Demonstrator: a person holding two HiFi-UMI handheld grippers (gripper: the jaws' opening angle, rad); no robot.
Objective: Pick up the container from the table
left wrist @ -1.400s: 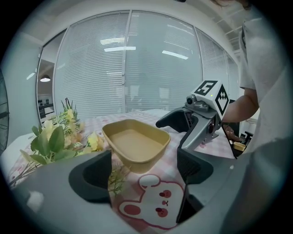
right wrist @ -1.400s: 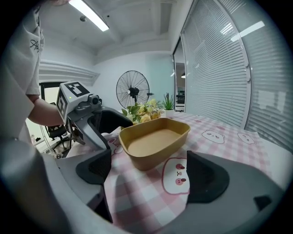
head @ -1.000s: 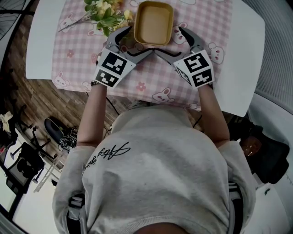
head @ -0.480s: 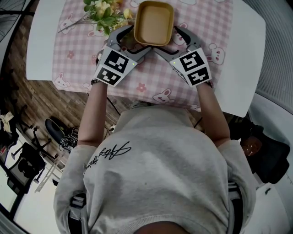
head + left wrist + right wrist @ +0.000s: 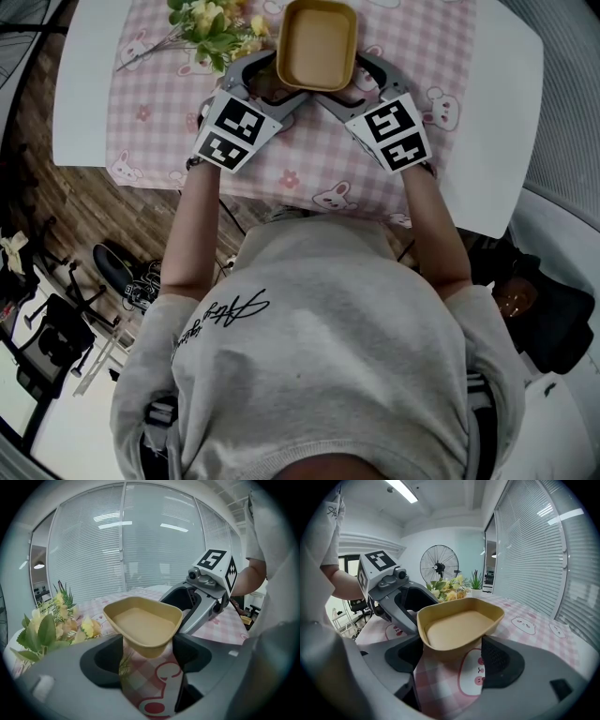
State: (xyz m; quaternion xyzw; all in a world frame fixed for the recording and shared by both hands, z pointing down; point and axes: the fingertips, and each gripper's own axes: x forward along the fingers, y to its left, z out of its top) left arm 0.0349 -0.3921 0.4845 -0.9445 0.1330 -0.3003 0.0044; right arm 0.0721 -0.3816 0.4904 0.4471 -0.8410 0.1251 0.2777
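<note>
A tan, empty container (image 5: 317,42) stands on the pink checked cloth (image 5: 309,159) at the table's far side. My left gripper (image 5: 267,75) takes its near left corner and my right gripper (image 5: 361,75) its near right corner. Both pairs of jaws have just been closing with the container between them. In the left gripper view the container (image 5: 143,623) fills the gap of the left gripper (image 5: 147,658), and the pads touch its walls. The right gripper view shows the same: the container (image 5: 459,625) sits between the pads of the right gripper (image 5: 452,656).
A bunch of yellow flowers (image 5: 211,28) lies on the cloth just left of the container, close to the left jaws. The white table (image 5: 84,84) ends near my body. A standing fan (image 5: 437,566) is beyond the table. Chairs stand on the floor at lower left.
Both grippers' jaws have narrowed onto the container's near corners. The marker cubes have drawn slightly closer to the container. The container itself has stayed in place.
</note>
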